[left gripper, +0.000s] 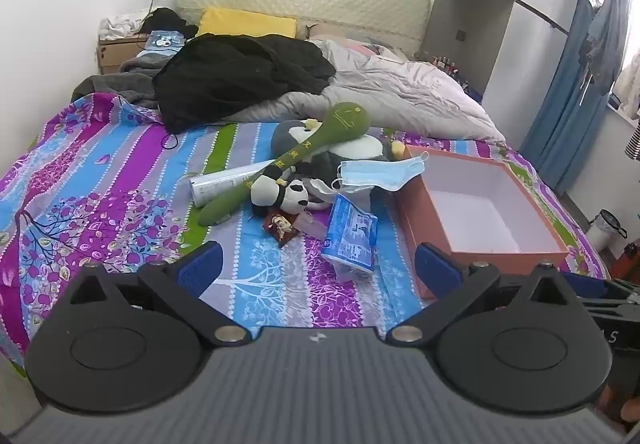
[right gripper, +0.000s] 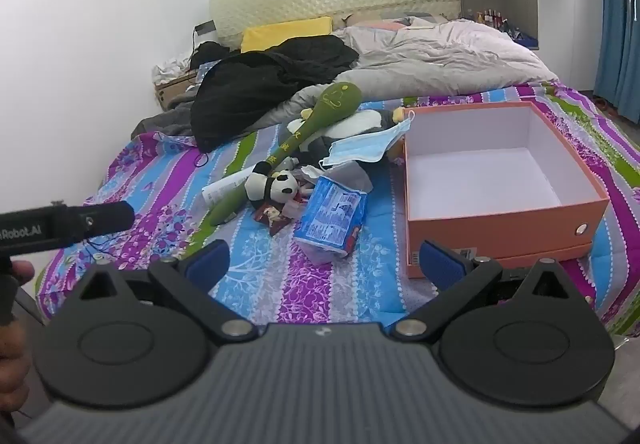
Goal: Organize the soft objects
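A pile lies mid-bed: a green plush stick leans over a grey penguin plush, a small panda plush, a blue face mask, a blue tissue pack, a small snack packet and a white tube. An open, empty orange box stands to their right. My left gripper and right gripper are open and empty, held above the bed's near edge, short of the pile.
A colourful striped sheet covers the bed. A black garment, a grey duvet and a yellow pillow lie toward the headboard. Blue curtains hang at right. The left gripper's handle shows at left in the right wrist view.
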### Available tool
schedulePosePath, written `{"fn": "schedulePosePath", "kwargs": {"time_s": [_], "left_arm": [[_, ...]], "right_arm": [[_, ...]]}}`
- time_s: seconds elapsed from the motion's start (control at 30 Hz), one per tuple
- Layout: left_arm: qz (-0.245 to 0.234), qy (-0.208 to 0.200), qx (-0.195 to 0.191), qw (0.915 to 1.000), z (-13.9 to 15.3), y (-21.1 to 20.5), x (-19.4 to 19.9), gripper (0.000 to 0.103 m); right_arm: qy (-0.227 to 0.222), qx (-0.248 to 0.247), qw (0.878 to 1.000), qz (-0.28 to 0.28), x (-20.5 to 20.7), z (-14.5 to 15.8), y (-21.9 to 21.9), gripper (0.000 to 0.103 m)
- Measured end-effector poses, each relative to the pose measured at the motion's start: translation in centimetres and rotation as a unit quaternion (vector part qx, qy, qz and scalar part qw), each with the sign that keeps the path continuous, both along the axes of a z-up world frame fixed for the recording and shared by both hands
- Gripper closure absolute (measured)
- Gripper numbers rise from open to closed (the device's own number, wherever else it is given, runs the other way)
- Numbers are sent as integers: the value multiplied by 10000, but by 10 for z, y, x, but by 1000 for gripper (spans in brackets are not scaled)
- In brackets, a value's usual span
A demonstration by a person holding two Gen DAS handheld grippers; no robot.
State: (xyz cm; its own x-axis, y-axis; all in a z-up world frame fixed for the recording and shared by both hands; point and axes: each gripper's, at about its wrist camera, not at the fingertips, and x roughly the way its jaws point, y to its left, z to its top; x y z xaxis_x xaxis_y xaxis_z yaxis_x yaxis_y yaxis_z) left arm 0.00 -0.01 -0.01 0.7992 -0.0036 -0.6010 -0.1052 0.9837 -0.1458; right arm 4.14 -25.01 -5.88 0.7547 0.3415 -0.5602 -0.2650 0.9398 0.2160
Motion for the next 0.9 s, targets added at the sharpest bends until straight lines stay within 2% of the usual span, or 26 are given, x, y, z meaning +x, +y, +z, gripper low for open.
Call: {"fn": "schedulePosePath", "kwargs": {"time_s": [0.4, 0.73, 0.9], "left_arm": [[37, 100, -6, 9999, -4, 3, 4, 0], [54, 24, -60, 10000, -13, 3, 3, 0], [89, 69, -181, 9998, -15, 11, 5, 0]], "right_arm": [[96, -29, 9999, -64, 3, -1, -2, 0], [126, -175, 9998, -34, -1, -5, 0, 0], [210, -141, 9996, -85, 0, -11, -2, 0]]}}
